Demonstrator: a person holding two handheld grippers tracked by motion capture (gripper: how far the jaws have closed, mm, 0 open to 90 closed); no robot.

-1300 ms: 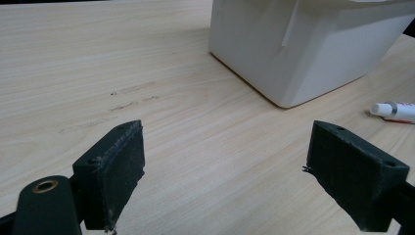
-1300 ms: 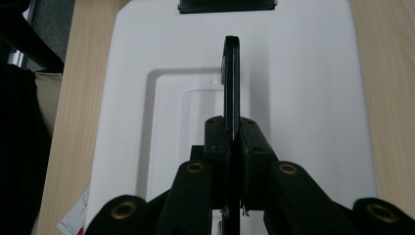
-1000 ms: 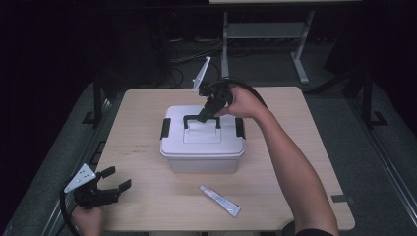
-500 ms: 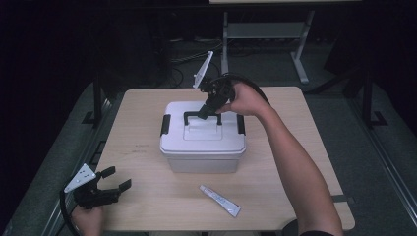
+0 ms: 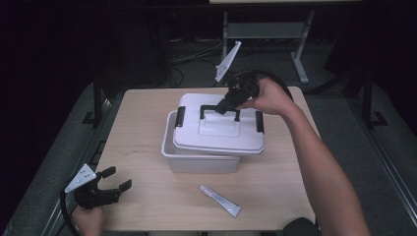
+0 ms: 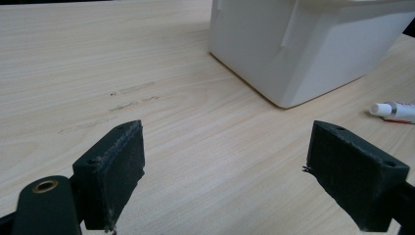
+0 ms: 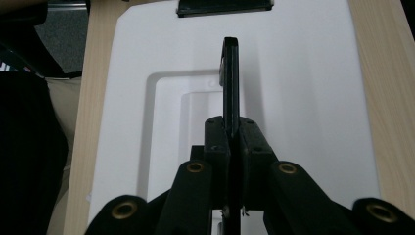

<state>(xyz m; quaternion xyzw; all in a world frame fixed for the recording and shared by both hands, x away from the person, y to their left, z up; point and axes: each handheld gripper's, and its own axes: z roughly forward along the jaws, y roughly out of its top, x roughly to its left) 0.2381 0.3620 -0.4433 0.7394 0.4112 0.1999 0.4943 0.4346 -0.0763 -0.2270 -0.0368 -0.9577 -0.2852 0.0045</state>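
Note:
A white storage box stands mid-table. Its white lid hangs just above it, shifted right, so the box's left rim is uncovered. My right gripper is shut on the lid's black handle. In the right gripper view the jaws pinch the thin handle over the lid. My left gripper rests open at the table's near left corner. In the left gripper view its jaws stand wide apart with bare wood between them, and the box is farther off.
A small white tube lies on the wooden table in front of the box; it is also at the right edge of the left gripper view. Black latches sit at the lid's ends. Dark floor and metal stands surround the table.
My right gripper has risen and drifted right with the handle in it, lifting the lid off the box and exposing the left rim. The left gripper has stayed put.

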